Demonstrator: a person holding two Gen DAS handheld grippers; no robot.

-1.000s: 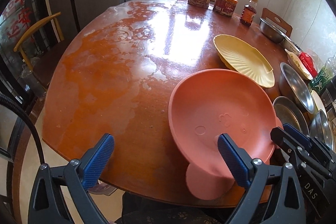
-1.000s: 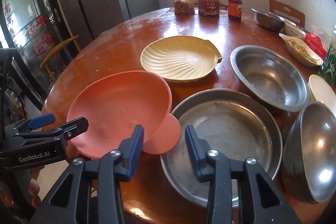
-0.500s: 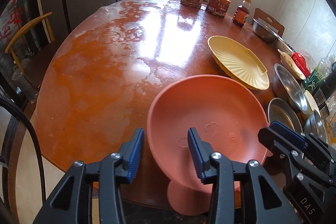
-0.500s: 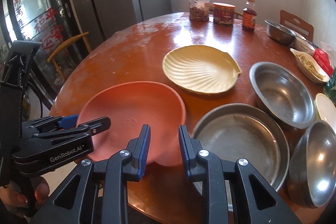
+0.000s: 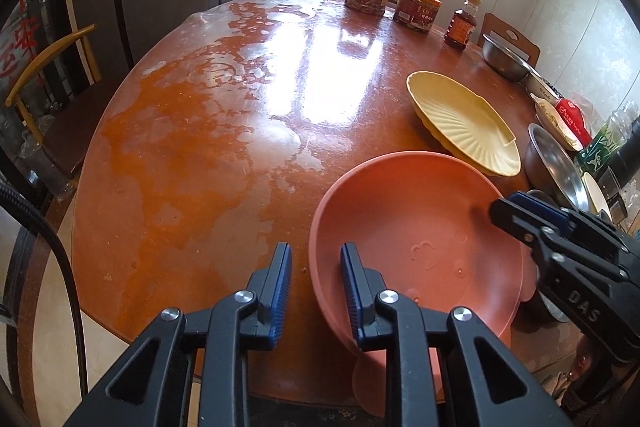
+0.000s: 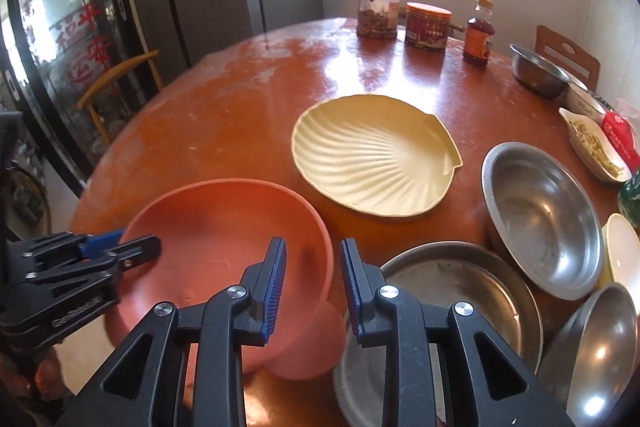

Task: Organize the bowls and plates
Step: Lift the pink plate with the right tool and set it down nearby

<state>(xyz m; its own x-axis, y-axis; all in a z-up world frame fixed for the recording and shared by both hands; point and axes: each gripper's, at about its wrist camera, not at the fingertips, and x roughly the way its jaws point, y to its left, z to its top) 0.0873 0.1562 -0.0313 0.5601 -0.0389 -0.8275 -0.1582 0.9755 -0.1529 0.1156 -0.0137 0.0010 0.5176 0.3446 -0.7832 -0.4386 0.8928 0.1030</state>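
Note:
A pink plastic bowl [image 5: 420,239] with a round handle tab sits at the near edge of the round wooden table [image 5: 200,131]. My left gripper [image 5: 314,287] is shut on its left rim. My right gripper [image 6: 312,283] is shut on its right rim; the pink bowl [image 6: 216,239] looks tilted and slightly raised. A cream shell-shaped plate [image 6: 372,155] lies behind it. A wide steel pan [image 6: 452,311] and two steel bowls, one upright [image 6: 540,215] and one tipped [image 6: 600,351], lie to the right.
Two jars [image 6: 378,9] and a sauce bottle [image 6: 476,31] stand at the far edge. A small steel bowl [image 6: 536,67], a food dish [image 6: 592,143], a white bowl [image 6: 624,255] line the right side. A yellow chair [image 5: 48,67] stands left of the table.
Both grippers have closed from open onto opposite rims of the pink bowl. The bowl has tipped and shifted slightly toward the table's near edge.

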